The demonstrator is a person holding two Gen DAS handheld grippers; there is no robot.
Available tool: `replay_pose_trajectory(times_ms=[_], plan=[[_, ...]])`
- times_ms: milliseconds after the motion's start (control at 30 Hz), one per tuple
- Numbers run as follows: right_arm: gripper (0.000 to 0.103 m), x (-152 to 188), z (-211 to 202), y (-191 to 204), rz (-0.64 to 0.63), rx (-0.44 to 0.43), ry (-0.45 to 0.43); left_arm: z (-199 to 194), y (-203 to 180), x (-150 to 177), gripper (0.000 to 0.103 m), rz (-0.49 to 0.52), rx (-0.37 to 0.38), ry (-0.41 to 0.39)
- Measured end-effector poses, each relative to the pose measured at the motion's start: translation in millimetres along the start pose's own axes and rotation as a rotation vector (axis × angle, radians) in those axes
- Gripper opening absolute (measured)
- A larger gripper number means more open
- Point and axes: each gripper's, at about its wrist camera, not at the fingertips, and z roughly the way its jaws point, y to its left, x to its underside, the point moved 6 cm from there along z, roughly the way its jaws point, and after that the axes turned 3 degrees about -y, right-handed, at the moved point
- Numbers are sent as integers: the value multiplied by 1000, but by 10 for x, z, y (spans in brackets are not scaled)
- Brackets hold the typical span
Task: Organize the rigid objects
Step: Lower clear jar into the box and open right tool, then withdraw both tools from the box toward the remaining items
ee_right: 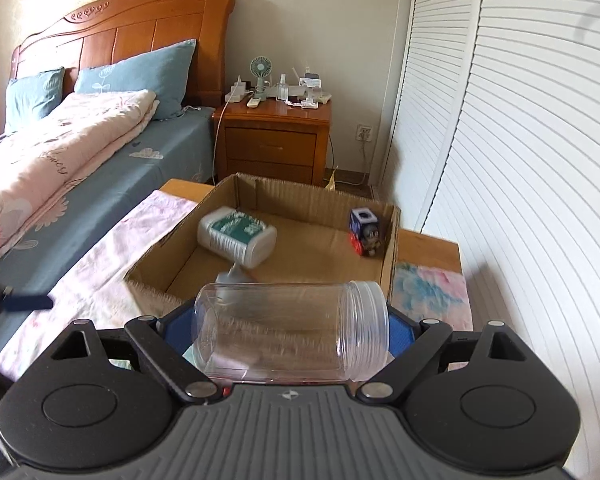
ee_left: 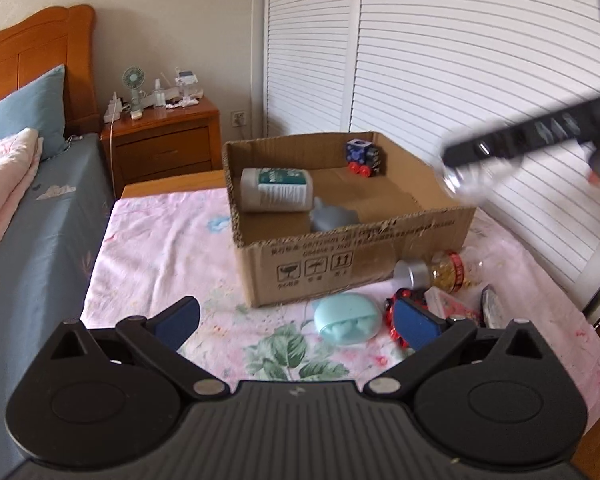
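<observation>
A cardboard box stands on the pink floral cloth and holds a white bottle, a blue cube toy and a grey object. My left gripper is open and empty, low over the cloth in front of the box. My right gripper is shut on a clear plastic jar, held sideways above the box's near edge. In the left wrist view the right gripper hangs blurred over the box's right wall. A teal case, a red toy car and a capsule bottle lie outside the box.
A bed with blue sheet lies to the left. A wooden nightstand with a small fan stands behind the box. White louvred closet doors run along the right. A dark flat object lies at the right on the cloth.
</observation>
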Motion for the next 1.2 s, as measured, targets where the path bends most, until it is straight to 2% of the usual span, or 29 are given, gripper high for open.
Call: replay_pose_trajectory(times_ms=[100, 233, 467, 533, 567, 733, 967, 1200], plan=[[93, -161, 198, -32, 23, 5, 7, 8, 53, 41, 102, -20, -5, 5], [93, -349, 457, -97, 47, 11, 19, 8, 138, 70, 102, -15, -56, -9], [93, -587, 947, -210, 64, 59, 40, 35, 213, 105, 102, -24, -65, -12], [103, -605, 1051, -247, 68, 81, 52, 44, 221, 115, 102, -25, -67, -9], [103, -598, 1075, -257, 69, 84, 56, 46, 225, 117, 102, -24, -67, -9], [103, -515, 1032, -237, 53, 91, 74, 47, 250, 109, 102, -36, -60, -6], [103, -383, 750, -177, 64, 81, 56, -21, 252, 97, 102, -56, -68, 2], [103, -82, 459, -115, 86, 77, 42, -97, 212, 149, 102, -58, -73, 24]])
